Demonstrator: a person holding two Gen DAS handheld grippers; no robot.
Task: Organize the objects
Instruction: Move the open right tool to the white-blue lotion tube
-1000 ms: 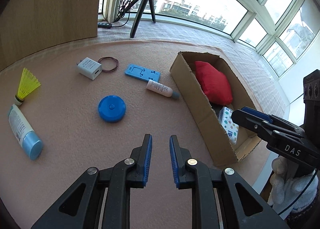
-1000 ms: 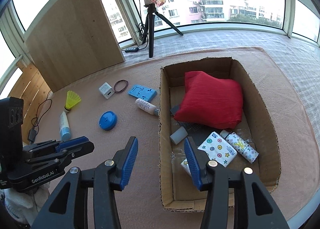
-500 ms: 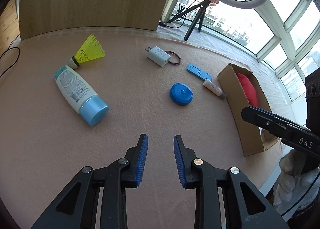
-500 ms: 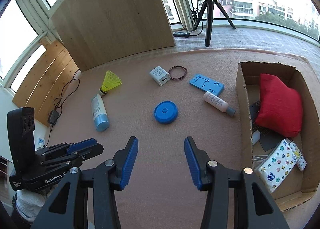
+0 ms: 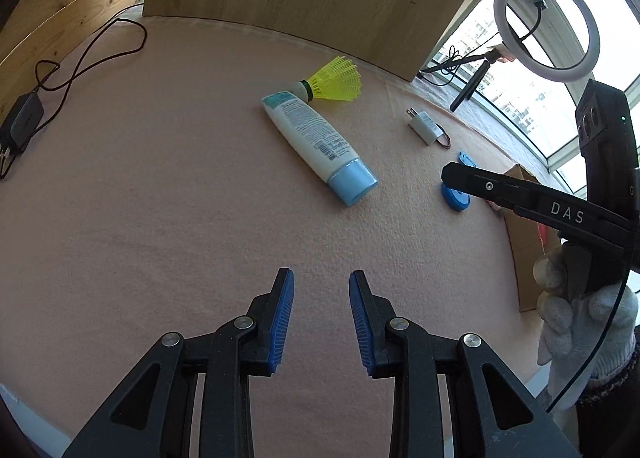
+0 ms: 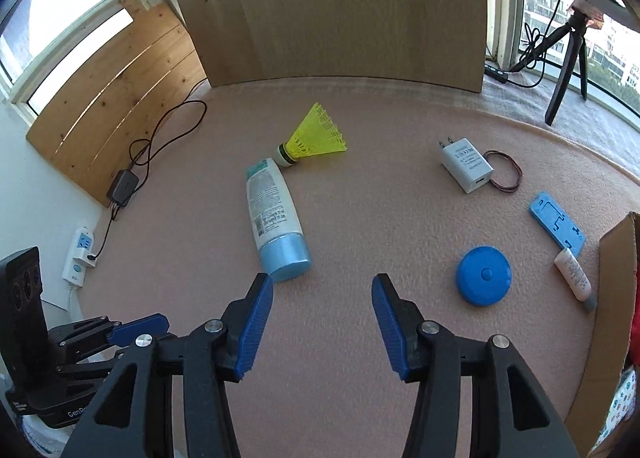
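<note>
On the pink mat lie a white lotion tube with a light blue cap (image 6: 274, 218) (image 5: 318, 142) and a yellow shuttlecock (image 6: 314, 138) (image 5: 334, 82) touching its far end. Further right are a white charger (image 6: 466, 170) (image 5: 422, 125), a dark rubber band (image 6: 506, 176), a blue flat holder (image 6: 557, 224), a blue round disc (image 6: 483, 280) (image 5: 456, 198) and a small white tube (image 6: 574, 278). The cardboard box (image 6: 604, 322) (image 5: 528, 258) is at the right edge. My right gripper (image 6: 322, 290) is open just near of the lotion cap. My left gripper (image 5: 321, 286) is open over bare mat.
A wooden board (image 6: 332, 6) stands behind the mat. A black adapter with a cable (image 6: 124, 184) (image 5: 20, 122) lies at the far left, beside a white power strip (image 6: 78, 256). A ring light (image 5: 546, 24) on a tripod (image 6: 568, 58) stands at the back right.
Both grippers have swung left, away from the box and toward the lotion tube and shuttlecock. The left gripper's jaws have spread a little wider.
</note>
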